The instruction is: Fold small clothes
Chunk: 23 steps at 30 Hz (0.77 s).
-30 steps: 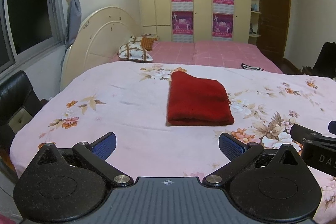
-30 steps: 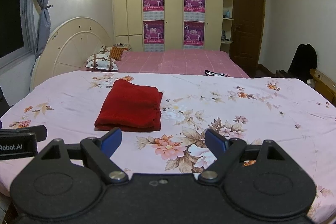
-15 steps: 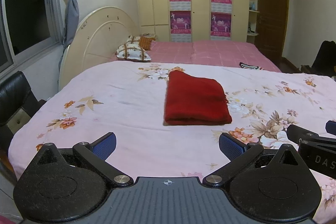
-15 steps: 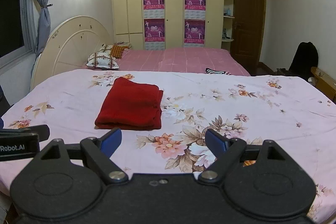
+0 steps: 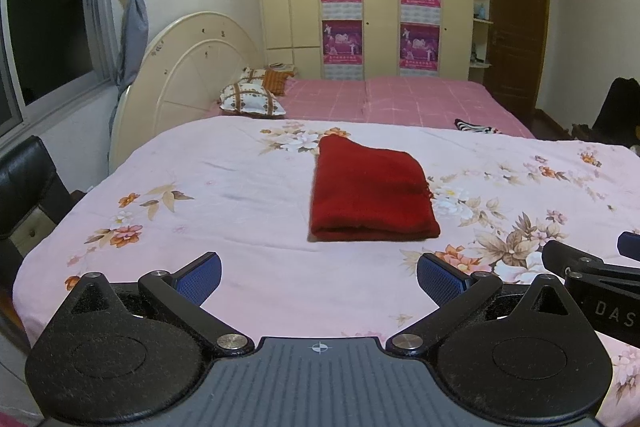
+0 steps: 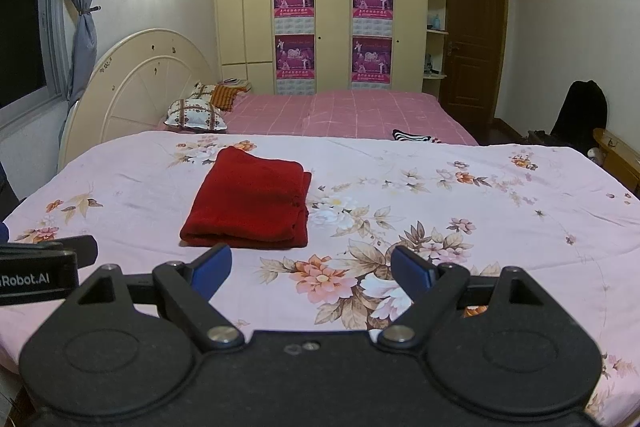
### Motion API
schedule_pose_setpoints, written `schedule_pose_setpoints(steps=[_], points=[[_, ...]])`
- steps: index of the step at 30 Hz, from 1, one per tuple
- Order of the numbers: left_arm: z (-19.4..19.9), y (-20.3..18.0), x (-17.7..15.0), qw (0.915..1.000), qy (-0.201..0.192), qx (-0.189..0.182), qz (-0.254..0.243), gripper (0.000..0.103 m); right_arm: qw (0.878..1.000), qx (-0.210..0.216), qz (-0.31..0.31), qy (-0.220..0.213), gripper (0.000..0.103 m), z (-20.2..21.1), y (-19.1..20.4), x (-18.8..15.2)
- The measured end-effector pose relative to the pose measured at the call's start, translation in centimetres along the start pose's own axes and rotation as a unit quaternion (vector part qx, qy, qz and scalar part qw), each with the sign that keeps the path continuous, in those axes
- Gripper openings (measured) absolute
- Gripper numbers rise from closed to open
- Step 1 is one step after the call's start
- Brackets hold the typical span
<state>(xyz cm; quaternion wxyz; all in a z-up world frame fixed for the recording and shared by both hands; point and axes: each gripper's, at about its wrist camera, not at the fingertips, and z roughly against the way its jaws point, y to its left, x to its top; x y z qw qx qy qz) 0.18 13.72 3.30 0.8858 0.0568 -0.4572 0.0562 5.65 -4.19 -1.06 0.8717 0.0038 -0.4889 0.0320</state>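
A red cloth [image 5: 370, 193] lies folded into a neat rectangle on the pink floral bedsheet [image 5: 224, 187], also seen as the red cloth [image 6: 250, 201] in the right wrist view. My left gripper [image 5: 318, 273] hovers open near the bed's front edge, short of the cloth, nothing between its blue pads. My right gripper [image 6: 311, 267] is open too, just right of the cloth's near corner, empty. Each gripper's body shows at the edge of the other's view.
A second bed with a pink checked cover [image 6: 352, 115] and pillows [image 6: 196, 113] stands behind. A striped item [image 6: 412, 136] lies at its edge. A black chair [image 5: 24, 187] is at the left, a wardrobe [image 6: 320, 7] and door [image 6: 472, 47] at the back.
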Motion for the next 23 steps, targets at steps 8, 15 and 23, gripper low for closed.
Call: schedule_pose_setpoints(steps=[8,15,23], points=[[-0.5,-0.3,0.3,1.0000,0.002,-0.002,-0.001,0.103,1.000,-0.002,0.000,0.005,0.086,-0.7,-0.2,0.2],[-1.7,-0.6,0.4,0.9999,0.009,-0.010,-0.008,0.103,1.000,-0.002,0.001,0.008,0.086,-1.3,-0.2,0.2],[-2.6,-0.6,0.8,0.9995,-0.018,-0.024,-0.006,0.103,1.000,-0.005,0.000,0.019,0.086,-2.7,-0.4,0.1]])
